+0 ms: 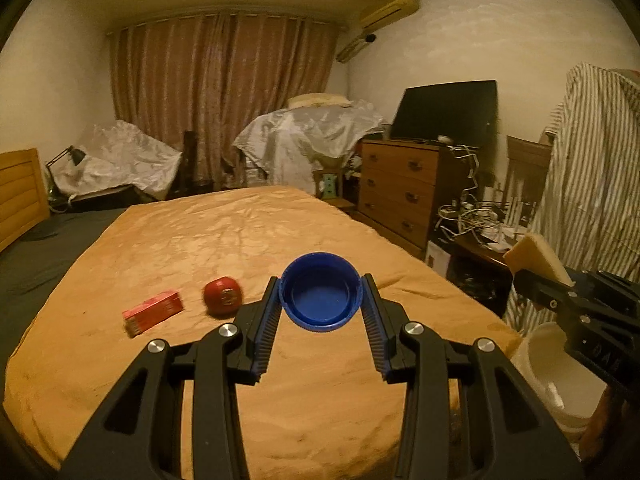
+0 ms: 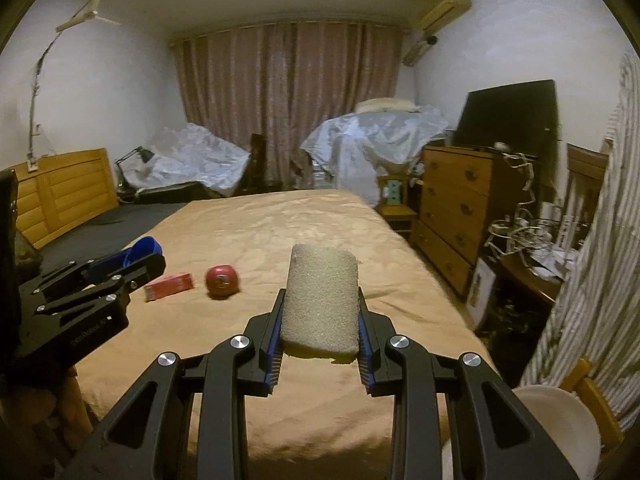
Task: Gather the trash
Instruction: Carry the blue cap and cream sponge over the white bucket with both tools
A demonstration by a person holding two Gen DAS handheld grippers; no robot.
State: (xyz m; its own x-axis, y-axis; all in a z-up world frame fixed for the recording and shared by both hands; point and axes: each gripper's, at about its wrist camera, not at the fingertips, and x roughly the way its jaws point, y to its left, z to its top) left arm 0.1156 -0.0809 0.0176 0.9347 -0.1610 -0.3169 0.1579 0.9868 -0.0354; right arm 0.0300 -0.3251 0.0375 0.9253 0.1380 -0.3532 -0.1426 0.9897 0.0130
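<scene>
Progress, judged from how things lie: 2 pcs of trash are picked up, none binned yet, 2 more left on the bed (image 1: pixel 200 240).

L to R: a red box (image 1: pixel 153 312), flat and oblong, lies on the tan cover near the front edge. Just beside it, apart, is a red ball (image 1: pixel 223 297), round with a pale mark on its face, a bit blurred. Both untouched.

L gripper (image 1: pixel 321 298) has its jaws closed in on a blue cap (image 1: pixel 319 297), held by the rim w/ the hollow side toward the cam, up off the bed.

R gripper (image 2: pixel 320 312) is clamped on a sponge (image 2: pixel 322 300): pale rough face up, yellow layer under, sticking out past the tips.

White bin (image 1: pixel 556 376) sits low at far right, beside the bed; looks like the drop spot. Contents can't tell.
</scene>
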